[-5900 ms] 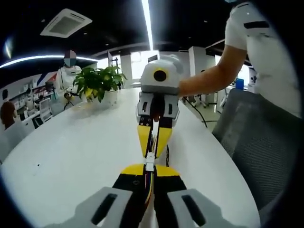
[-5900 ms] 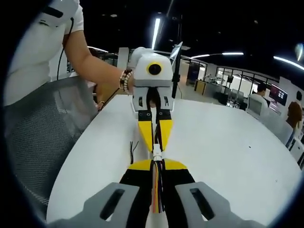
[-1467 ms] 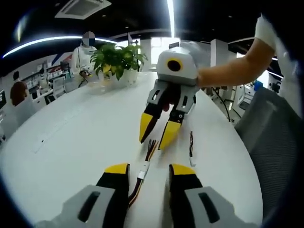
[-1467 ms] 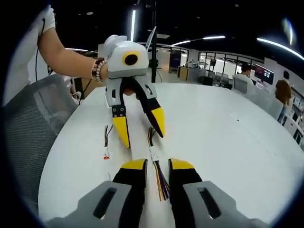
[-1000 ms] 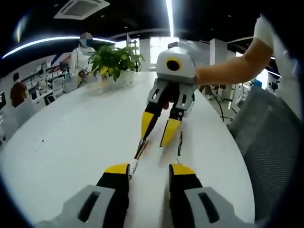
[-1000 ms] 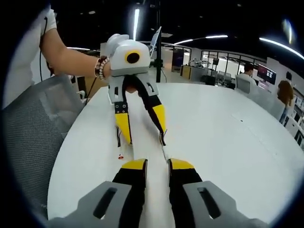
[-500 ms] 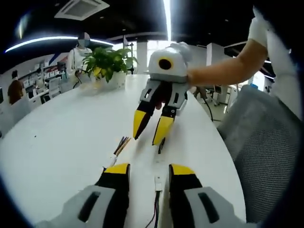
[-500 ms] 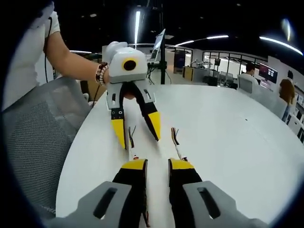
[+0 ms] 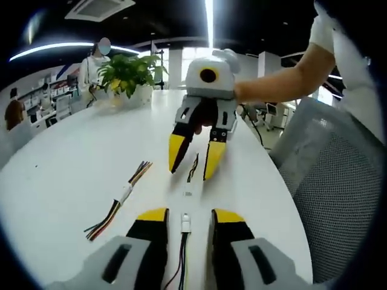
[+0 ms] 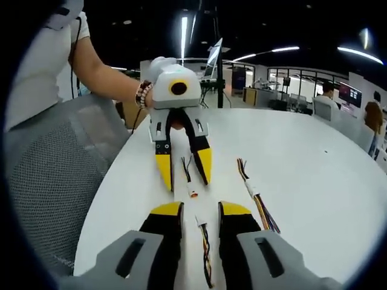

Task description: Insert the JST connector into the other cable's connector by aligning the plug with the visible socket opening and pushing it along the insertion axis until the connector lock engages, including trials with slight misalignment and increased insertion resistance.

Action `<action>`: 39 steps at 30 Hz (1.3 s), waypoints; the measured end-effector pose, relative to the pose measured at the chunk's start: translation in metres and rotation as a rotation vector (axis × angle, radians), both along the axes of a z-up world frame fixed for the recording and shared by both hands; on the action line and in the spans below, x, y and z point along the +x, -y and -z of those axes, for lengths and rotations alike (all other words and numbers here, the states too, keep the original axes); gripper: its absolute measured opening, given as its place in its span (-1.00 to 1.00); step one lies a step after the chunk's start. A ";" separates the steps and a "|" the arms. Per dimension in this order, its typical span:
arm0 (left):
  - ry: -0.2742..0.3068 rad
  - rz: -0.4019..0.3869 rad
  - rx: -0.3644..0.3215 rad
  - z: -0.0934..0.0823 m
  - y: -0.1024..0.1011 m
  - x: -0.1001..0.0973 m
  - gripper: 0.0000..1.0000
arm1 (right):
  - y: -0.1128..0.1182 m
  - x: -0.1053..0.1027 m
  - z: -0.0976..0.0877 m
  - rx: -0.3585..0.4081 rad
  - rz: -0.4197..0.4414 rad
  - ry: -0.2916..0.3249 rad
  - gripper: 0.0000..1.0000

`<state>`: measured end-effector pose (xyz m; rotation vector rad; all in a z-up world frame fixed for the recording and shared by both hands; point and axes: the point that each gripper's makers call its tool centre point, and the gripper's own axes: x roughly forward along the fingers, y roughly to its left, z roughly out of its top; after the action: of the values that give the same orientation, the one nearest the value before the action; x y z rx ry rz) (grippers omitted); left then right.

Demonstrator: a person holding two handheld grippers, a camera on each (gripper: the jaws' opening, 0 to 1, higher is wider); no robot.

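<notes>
Two thin loose cables lie end to end on the white table [image 9: 72, 157], their small connectors facing each other across a short gap. One cable's white connector [image 9: 185, 222] rests between the jaws of my open left gripper [image 9: 188, 215]. The other cable [image 9: 192, 168] lies between the jaws of my open right gripper [image 9: 192, 164], which faces me. In the right gripper view, a white-tipped cable [image 10: 201, 225] sits between the right gripper's [image 10: 201, 210] jaws. An orange-tipped connector [image 10: 192, 193] lies under the open left gripper [image 10: 185, 172]. Neither gripper holds anything.
A multicolour cable pair joined by a white connector [image 9: 118, 202] [image 10: 257, 196] lies flat beside the grippers. A potted plant [image 9: 128, 75] stands at the far end. A grey mesh chair [image 9: 338, 181] is at the table edge. A person's arm [image 10: 103, 75] holds the left gripper.
Both grippers, shut on the mated multicolour cable earlier, have opened and left it on the table. They have moved sideways over the second pair of thin cables.
</notes>
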<state>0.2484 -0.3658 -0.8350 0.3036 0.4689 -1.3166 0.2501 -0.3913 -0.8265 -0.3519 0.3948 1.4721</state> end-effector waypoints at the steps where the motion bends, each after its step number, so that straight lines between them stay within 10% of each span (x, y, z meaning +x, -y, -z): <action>1: -0.002 0.001 -0.004 0.000 0.000 0.000 -0.65 | 0.001 0.000 0.001 0.003 -0.001 0.000 -0.62; 39: -0.032 0.053 -0.048 0.009 -0.010 0.001 -0.98 | 0.006 0.005 0.022 0.098 0.047 0.012 -0.90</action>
<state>0.2492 -0.3561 -0.8436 0.2568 0.4585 -1.3842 0.2549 -0.3971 -0.8482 -0.2708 0.3179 1.4369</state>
